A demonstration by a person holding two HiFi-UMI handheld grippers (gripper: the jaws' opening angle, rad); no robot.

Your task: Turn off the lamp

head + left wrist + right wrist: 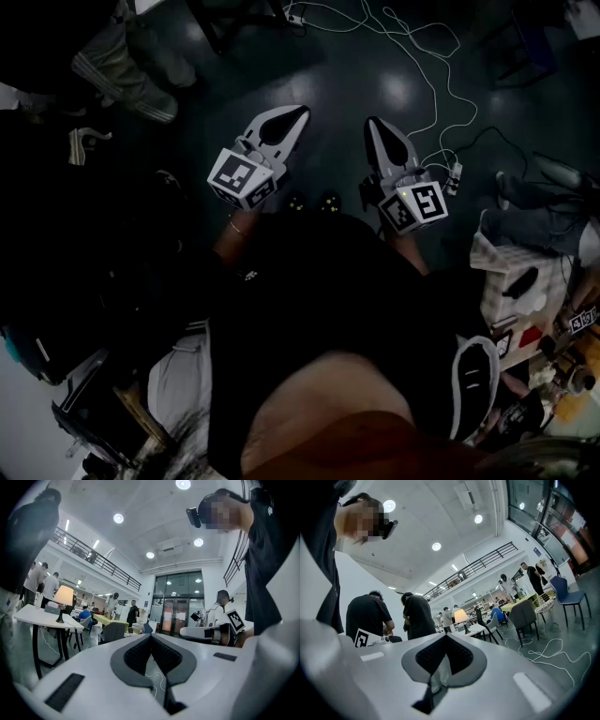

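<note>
Left gripper [296,113] and right gripper [376,126] are held above a dark floor [337,84], both claws closed and empty. In the left gripper view, a lit table lamp [64,597] stands on a white table [33,616] at nine o'clock.

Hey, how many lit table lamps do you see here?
1. The lamp stands lit on the white table, far left in the left gripper view; more may be hidden.

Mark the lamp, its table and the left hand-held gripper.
Lamp [64,595]: left gripper view, on its shade.
Table [30,616]: left gripper view, on the bare white top.
Left hand-held gripper [300,112]: head view, at the closed jaw tips.
</note>
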